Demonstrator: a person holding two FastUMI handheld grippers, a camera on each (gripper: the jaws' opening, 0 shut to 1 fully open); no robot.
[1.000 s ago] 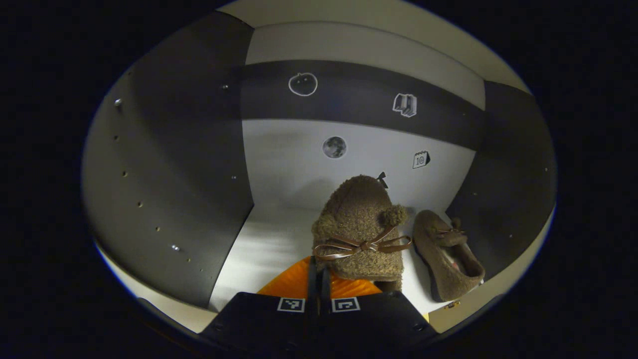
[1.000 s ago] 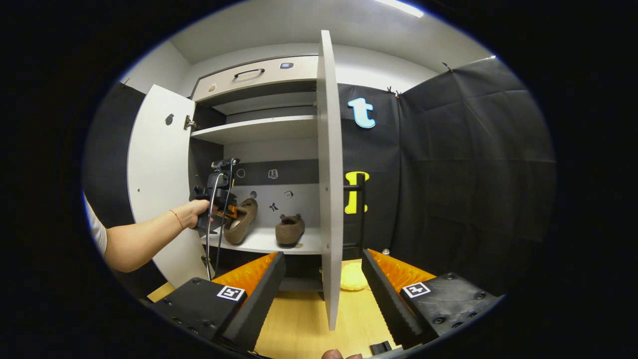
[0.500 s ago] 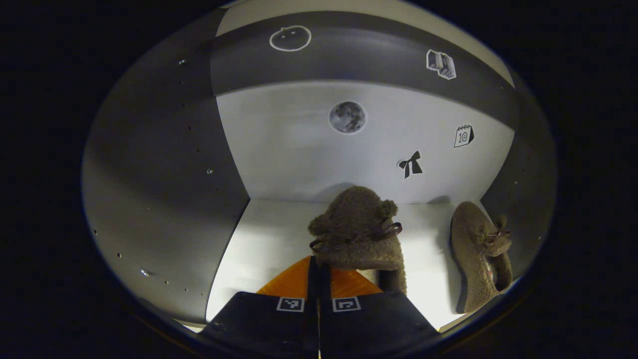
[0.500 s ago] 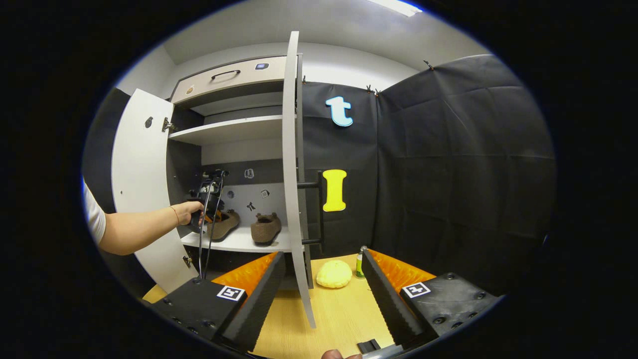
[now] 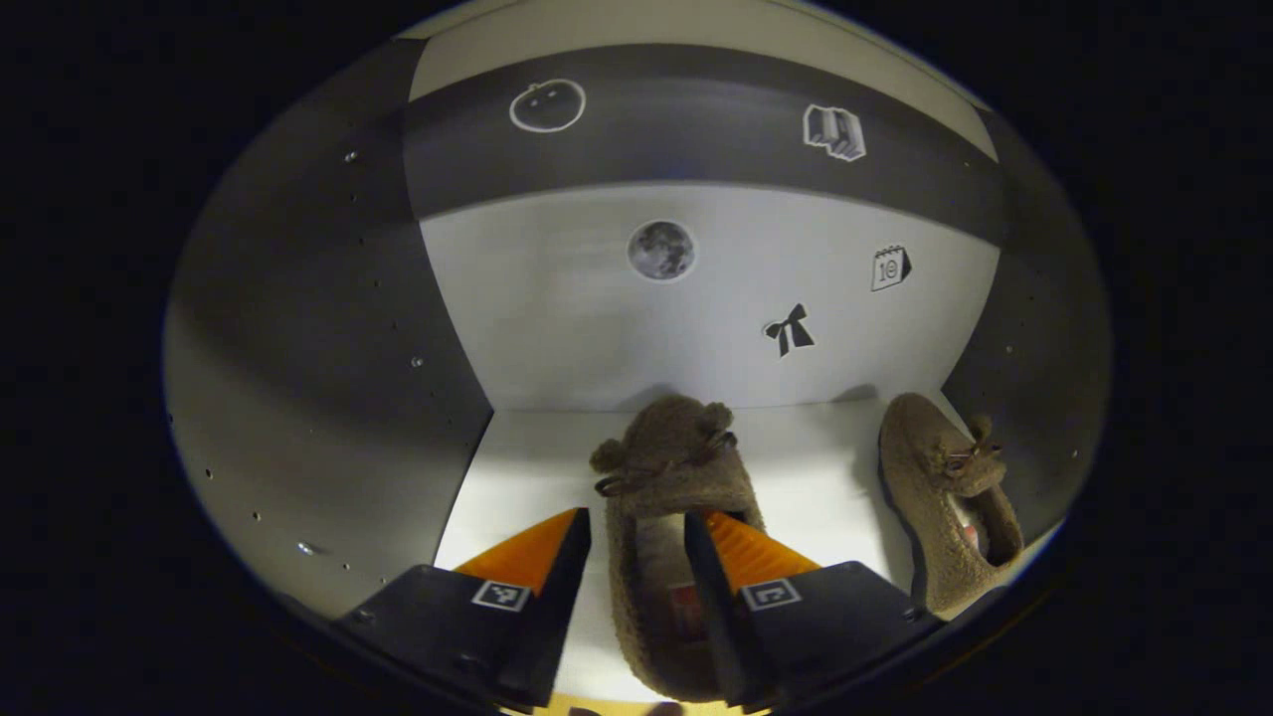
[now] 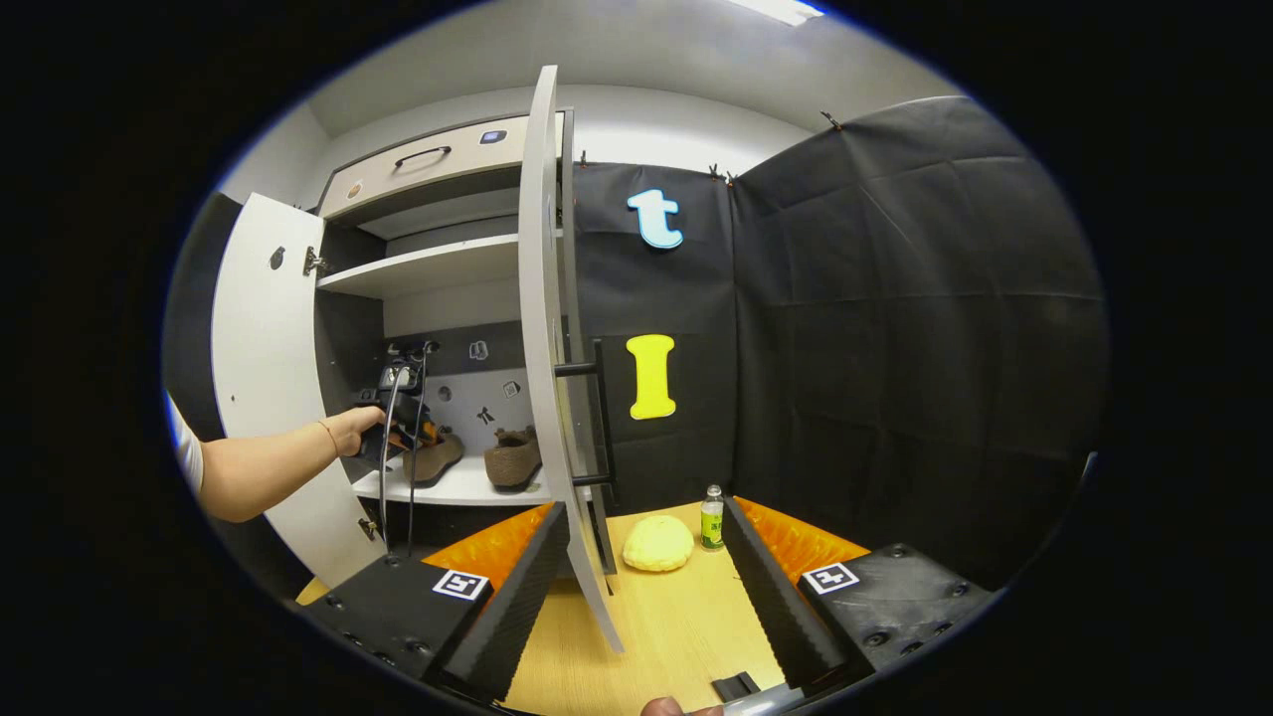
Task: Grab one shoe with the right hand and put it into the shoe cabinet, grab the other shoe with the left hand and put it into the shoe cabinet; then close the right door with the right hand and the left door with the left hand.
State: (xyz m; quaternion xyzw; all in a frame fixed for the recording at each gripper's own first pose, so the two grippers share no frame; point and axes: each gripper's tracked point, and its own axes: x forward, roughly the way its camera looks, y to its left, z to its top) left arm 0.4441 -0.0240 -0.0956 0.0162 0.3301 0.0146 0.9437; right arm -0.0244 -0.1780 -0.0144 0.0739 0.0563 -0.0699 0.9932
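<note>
Inside the shoe cabinet, a fuzzy brown shoe (image 5: 668, 465) with a bow lies flat on the white shelf (image 5: 517, 467). My left gripper (image 5: 636, 522) is open; its fingers straddle the shoe's heel end without pressing on it. The second brown shoe (image 5: 945, 492) lies to the right by the side wall. From the right gripper view, a hand holds the left gripper (image 6: 418, 438) inside the cabinet over the two shoes (image 6: 512, 459). My right gripper (image 6: 644, 509) is open and holds nothing, over the wooden table, just before the edge of the right door (image 6: 542, 348). The left door (image 6: 264, 398) stands wide open.
The cabinet's dark side walls (image 5: 318, 348) hem in the shelf on both sides. On the wooden table (image 6: 676, 636) sit a yellow round object (image 6: 658, 542) and a small green bottle (image 6: 712, 517). The right door carries a dark bar handle (image 6: 597, 418).
My left gripper has opened and let the shoe down onto the shelf. The right gripper view has swung right, so the cabinet sits further left in it.
</note>
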